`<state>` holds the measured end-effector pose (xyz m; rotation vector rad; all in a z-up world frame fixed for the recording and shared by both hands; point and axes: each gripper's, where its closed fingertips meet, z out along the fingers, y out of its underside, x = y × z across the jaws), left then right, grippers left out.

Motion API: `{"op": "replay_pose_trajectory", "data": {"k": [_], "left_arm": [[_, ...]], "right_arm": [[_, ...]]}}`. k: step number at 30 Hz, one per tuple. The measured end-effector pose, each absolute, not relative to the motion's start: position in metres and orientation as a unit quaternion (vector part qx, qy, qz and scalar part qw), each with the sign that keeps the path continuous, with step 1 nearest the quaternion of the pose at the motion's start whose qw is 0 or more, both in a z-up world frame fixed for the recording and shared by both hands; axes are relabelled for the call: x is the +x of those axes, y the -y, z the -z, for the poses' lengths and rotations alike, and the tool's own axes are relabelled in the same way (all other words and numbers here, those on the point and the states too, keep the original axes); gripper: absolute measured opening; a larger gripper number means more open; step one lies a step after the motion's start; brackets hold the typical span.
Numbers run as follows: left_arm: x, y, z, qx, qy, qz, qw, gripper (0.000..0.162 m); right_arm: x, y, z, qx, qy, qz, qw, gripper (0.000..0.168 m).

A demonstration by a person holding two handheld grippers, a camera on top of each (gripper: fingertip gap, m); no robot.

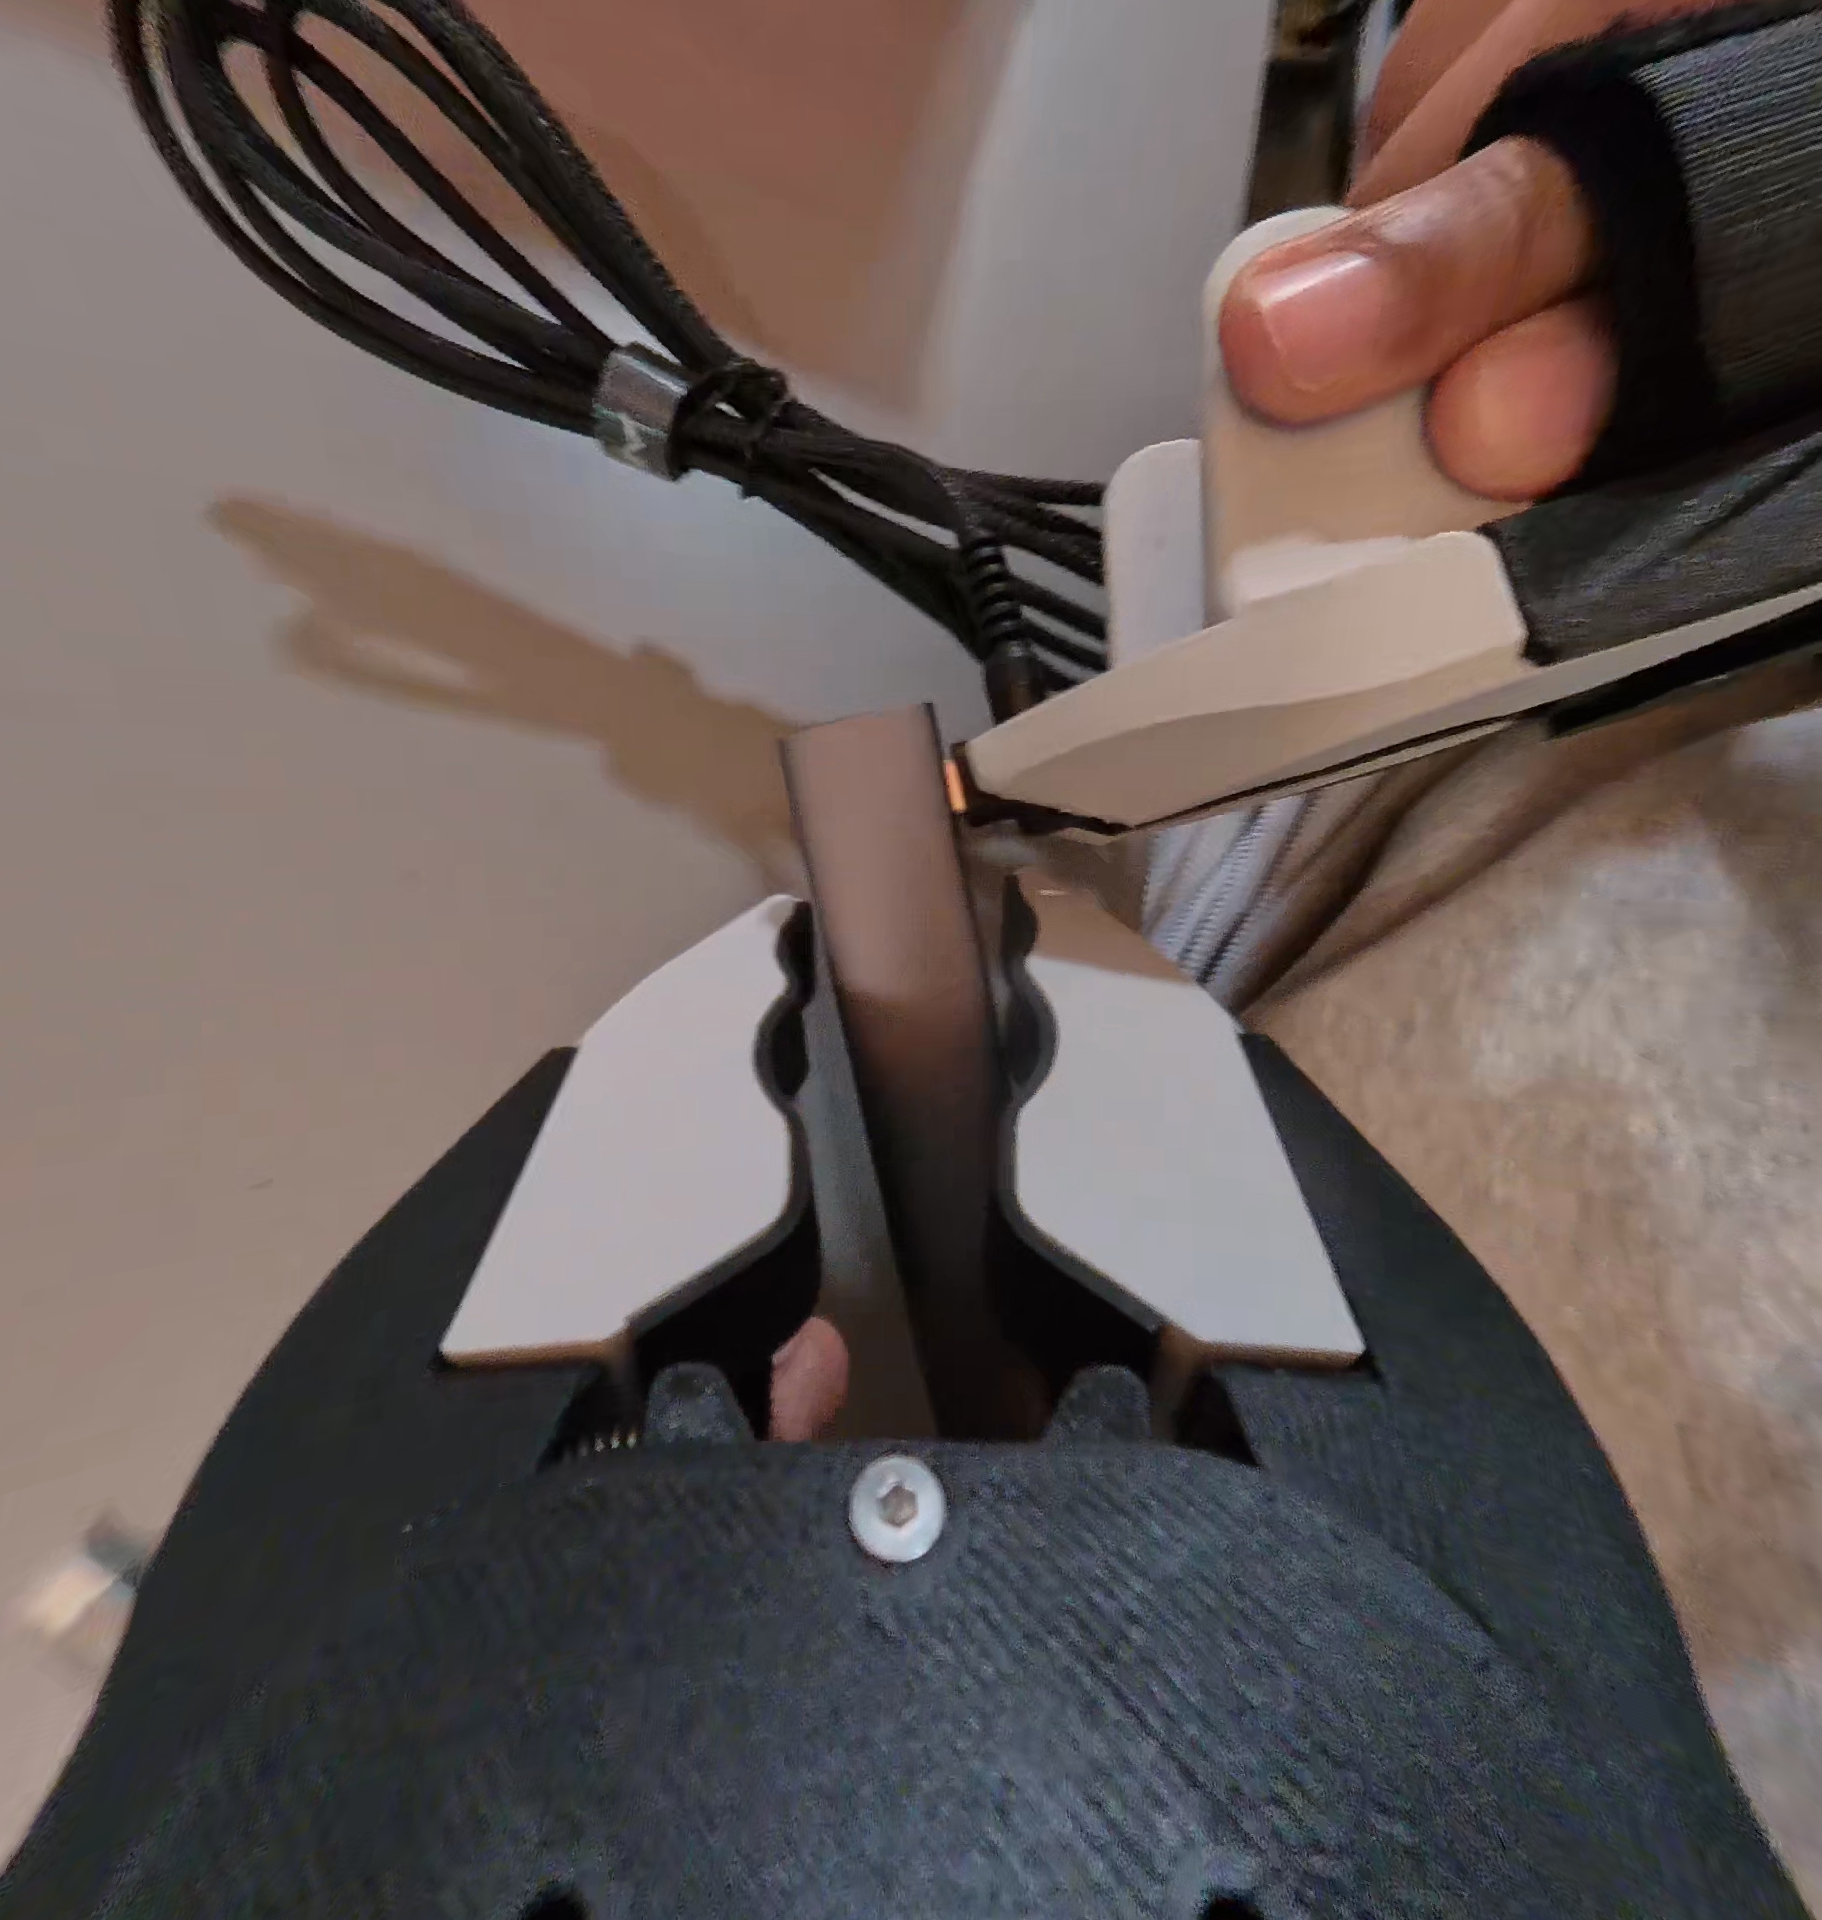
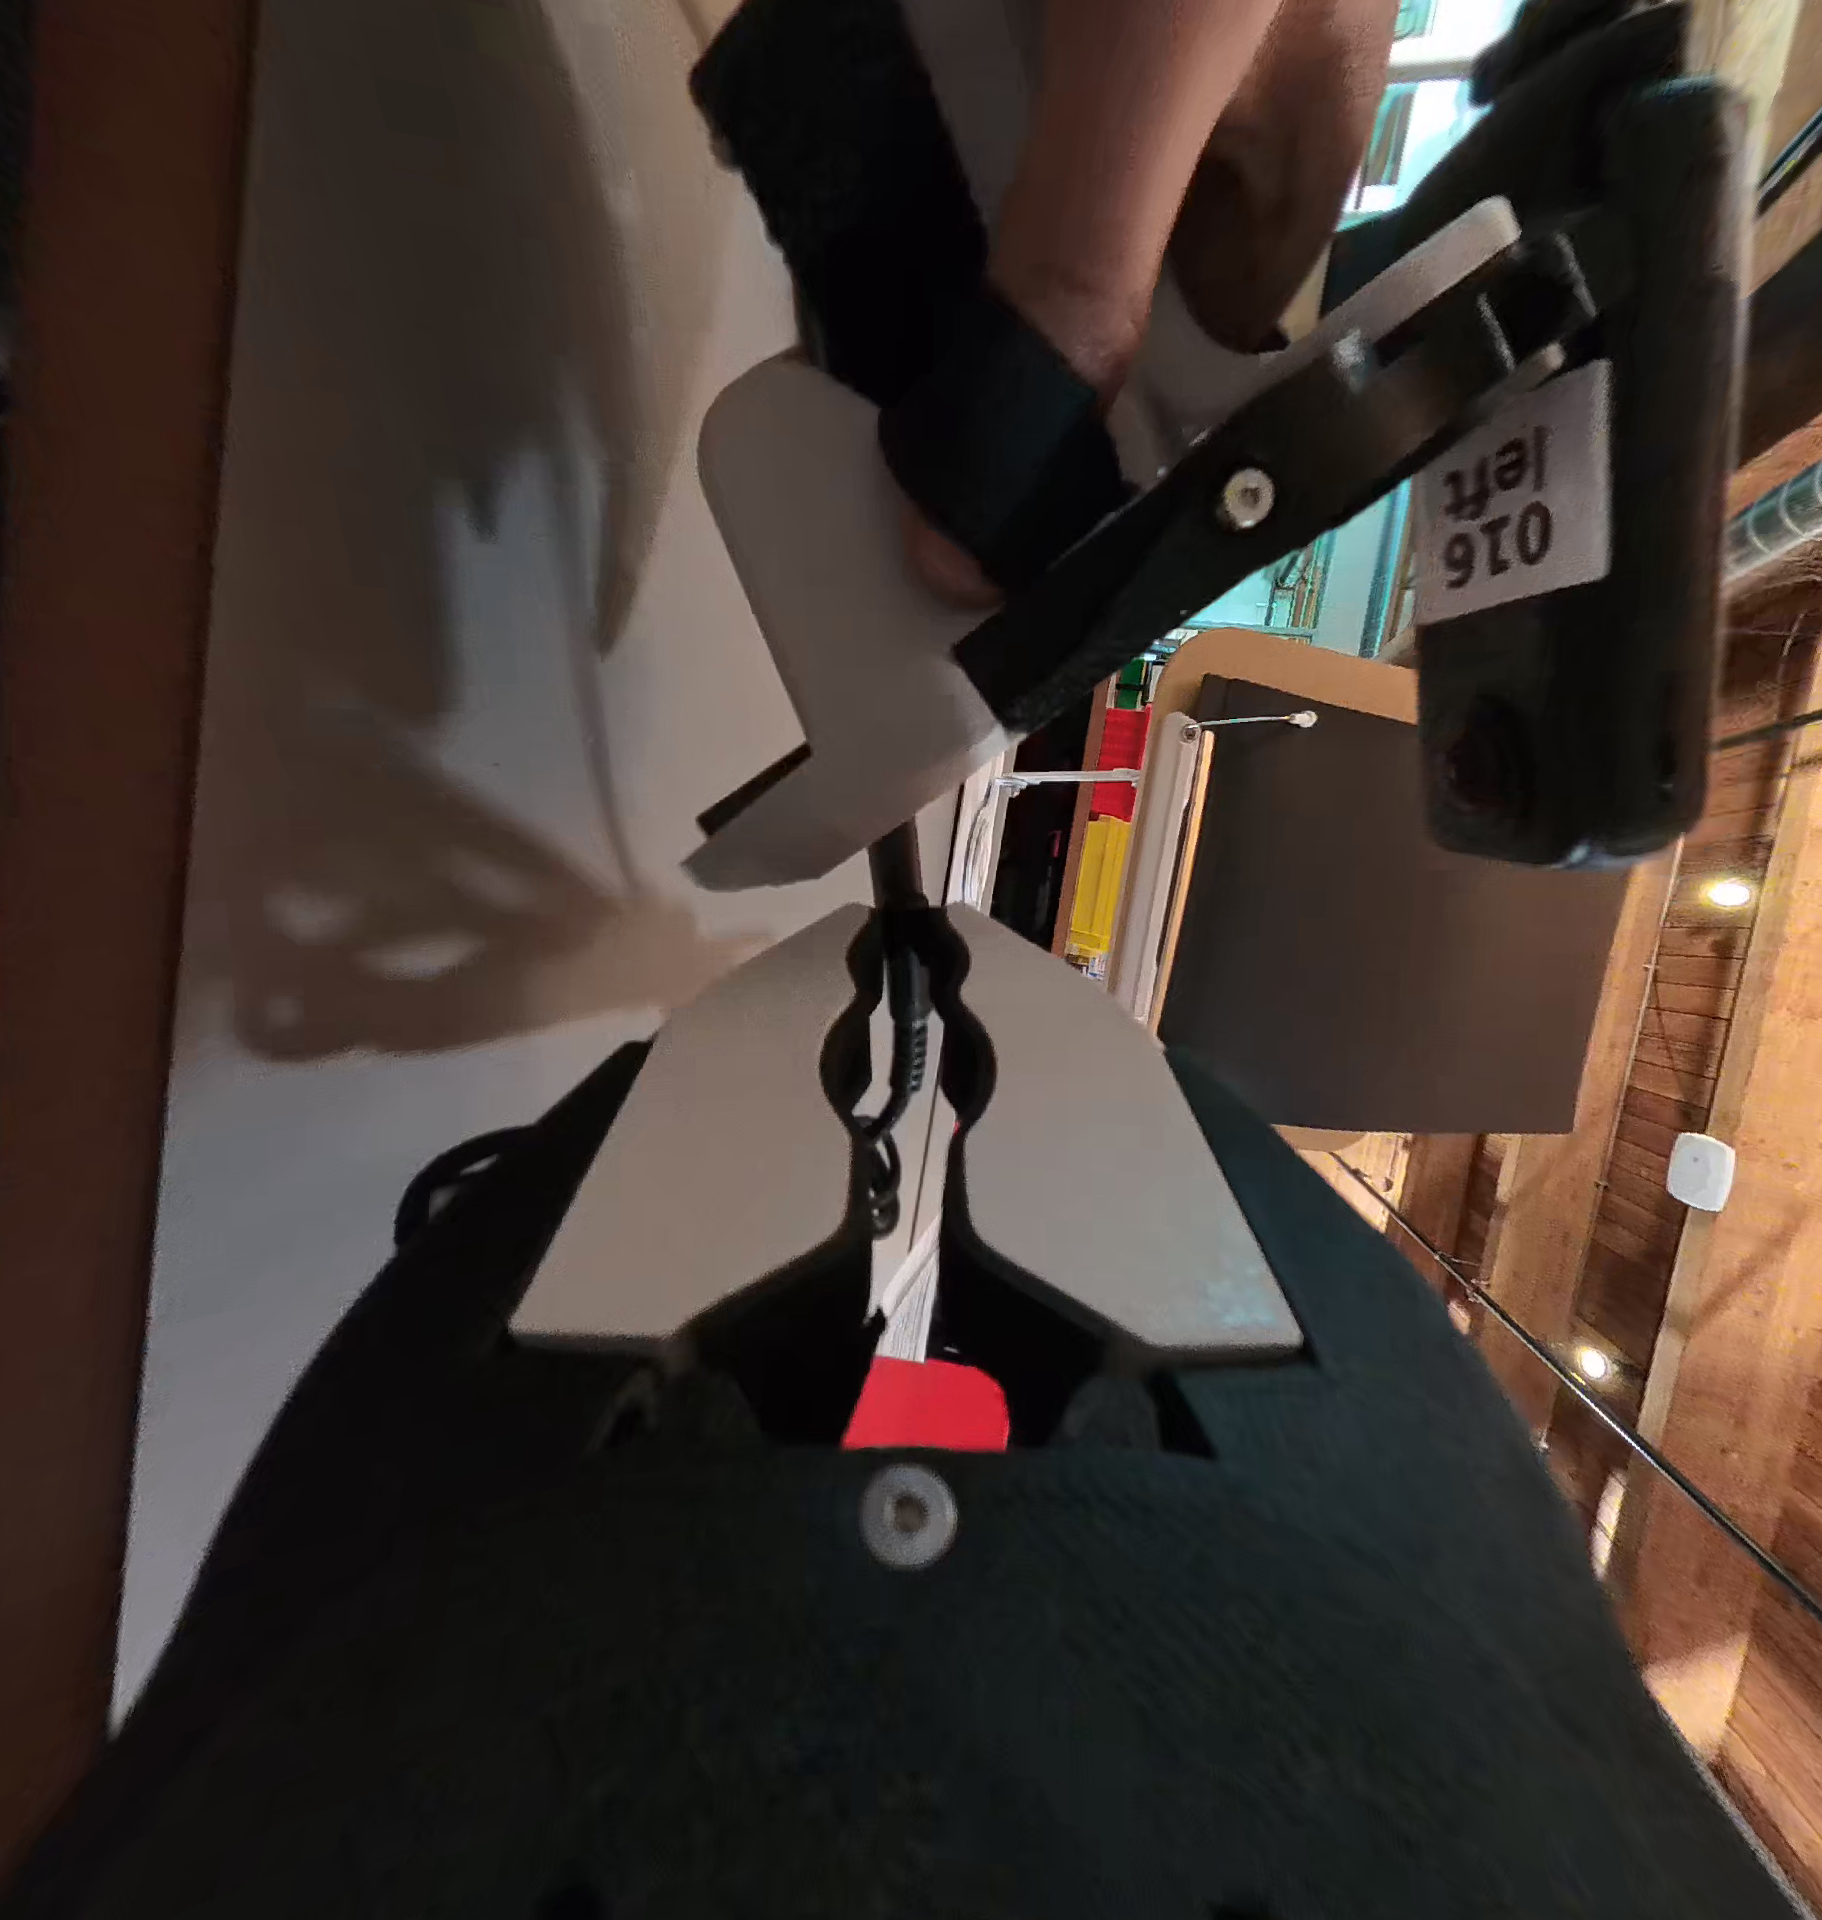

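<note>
My left gripper (image 1: 902,925) is shut on a thin dark slab (image 1: 876,831), held edge-on and sticking out past the fingertips. My right gripper (image 1: 974,800) comes in from the right, its tip against the slab's right edge near the top. In the right wrist view my right gripper (image 2: 902,920) is shut on a black cable plug (image 2: 907,1018), which points toward the left gripper's white fingers (image 2: 845,644). The plug's braided black cable bundle (image 1: 450,260), bound with a tie and a silver band, hangs at the upper left.
A white surface (image 1: 159,727) lies behind and to the left, and beige carpet (image 1: 1509,1143) to the right. A hand (image 1: 1406,312) holds the right gripper. Behind are a dark panel (image 2: 1385,914), yellow bins (image 2: 1099,883) and a wooden wall (image 2: 1769,1143). Both grippers' tips are close together, under 4 cm apart.
</note>
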<state>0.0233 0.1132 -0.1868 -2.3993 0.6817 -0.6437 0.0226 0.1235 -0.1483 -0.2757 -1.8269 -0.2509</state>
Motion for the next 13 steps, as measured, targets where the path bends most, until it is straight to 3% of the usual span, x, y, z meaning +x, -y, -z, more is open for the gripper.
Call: {"op": "replay_pose_trajectory", "data": {"k": [1,13], "left_arm": [[0.028,-0.112,0.186,-0.889,-0.248,0.267,0.276,0.028],[0.019,-0.132,0.188,-0.895,-0.18,0.286,0.291,0.027]], "right_arm": [[0.023,-0.125,0.149,-0.12,0.787,0.108,0.595,0.009],[0.021,-0.133,0.151,-0.158,0.792,0.112,0.579,0.008]]}}
